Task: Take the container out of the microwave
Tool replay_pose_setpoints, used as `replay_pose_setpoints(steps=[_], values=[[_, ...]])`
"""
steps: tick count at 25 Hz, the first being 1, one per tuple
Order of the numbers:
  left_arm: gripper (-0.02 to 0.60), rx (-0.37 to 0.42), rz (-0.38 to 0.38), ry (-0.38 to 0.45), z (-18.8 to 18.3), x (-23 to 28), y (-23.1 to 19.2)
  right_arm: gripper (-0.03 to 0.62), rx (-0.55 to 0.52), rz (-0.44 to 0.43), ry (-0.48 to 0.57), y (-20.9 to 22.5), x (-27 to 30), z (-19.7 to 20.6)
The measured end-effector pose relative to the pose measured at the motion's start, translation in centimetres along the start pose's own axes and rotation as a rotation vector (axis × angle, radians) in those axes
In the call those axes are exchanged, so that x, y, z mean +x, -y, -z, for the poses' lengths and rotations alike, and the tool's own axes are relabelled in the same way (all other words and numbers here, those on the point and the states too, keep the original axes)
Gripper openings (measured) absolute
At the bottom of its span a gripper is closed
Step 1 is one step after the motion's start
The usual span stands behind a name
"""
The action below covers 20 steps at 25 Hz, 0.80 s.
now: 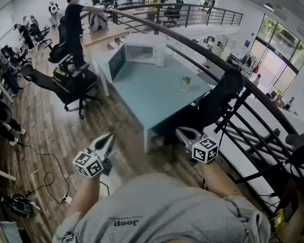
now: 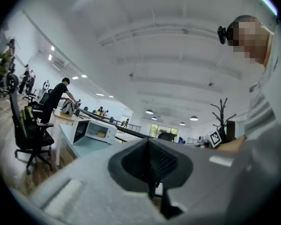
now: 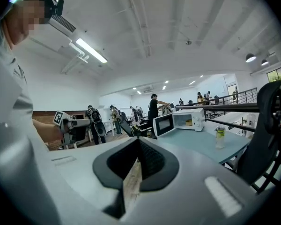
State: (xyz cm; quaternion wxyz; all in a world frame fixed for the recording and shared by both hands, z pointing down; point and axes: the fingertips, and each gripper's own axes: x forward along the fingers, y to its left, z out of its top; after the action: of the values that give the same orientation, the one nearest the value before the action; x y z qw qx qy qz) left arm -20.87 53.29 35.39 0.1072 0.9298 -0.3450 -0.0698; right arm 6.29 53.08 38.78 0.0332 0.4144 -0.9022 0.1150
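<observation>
I see a pale blue tabletop [image 1: 151, 96] mid-frame with a small clear bottle [image 1: 186, 82] near its right edge, a black office chair [image 1: 66, 85] to its left on the wooden floor [image 1: 40, 130], a person in black [image 1: 75, 27] at upper left, and a dark railing [image 1: 213, 59] curving down the right.

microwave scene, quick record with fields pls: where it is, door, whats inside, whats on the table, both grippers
microwave: far end of the table
door: open
container: yellowish, inside the microwave
bottle: upright on the table, apart from the microwave
left gripper: jaws together, empty, well short of the table
right gripper: jaws together, empty, well short of the table
task: not yet started
</observation>
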Motion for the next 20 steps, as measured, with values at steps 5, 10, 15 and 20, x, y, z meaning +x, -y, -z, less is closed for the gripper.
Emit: replay_pose_setpoints(steps=[5,10,15,20], values=[[0.015,0.012,-0.001,0.0,0.2,1.9,1.5,0.003,0.005,-0.026,0.027,1.1,-1.4,-0.7],[0.016,0.022,-0.015,0.013,0.0,3.9,4.1,0.003,-0.009,-0.069,0.027,2.4,-3.5,-1.4],[0.015,0.021,-0.059,0.022,0.8,6.1,7.4,0.003,-0.026,-0.126,0.034,4.7,-5.7,-2.0],[0.016,0.009,-0.086,0.012,2.2,8.0,8.6,0.003,-0.041,-0.191,0.029,6.5,-5.0,-1.9]])
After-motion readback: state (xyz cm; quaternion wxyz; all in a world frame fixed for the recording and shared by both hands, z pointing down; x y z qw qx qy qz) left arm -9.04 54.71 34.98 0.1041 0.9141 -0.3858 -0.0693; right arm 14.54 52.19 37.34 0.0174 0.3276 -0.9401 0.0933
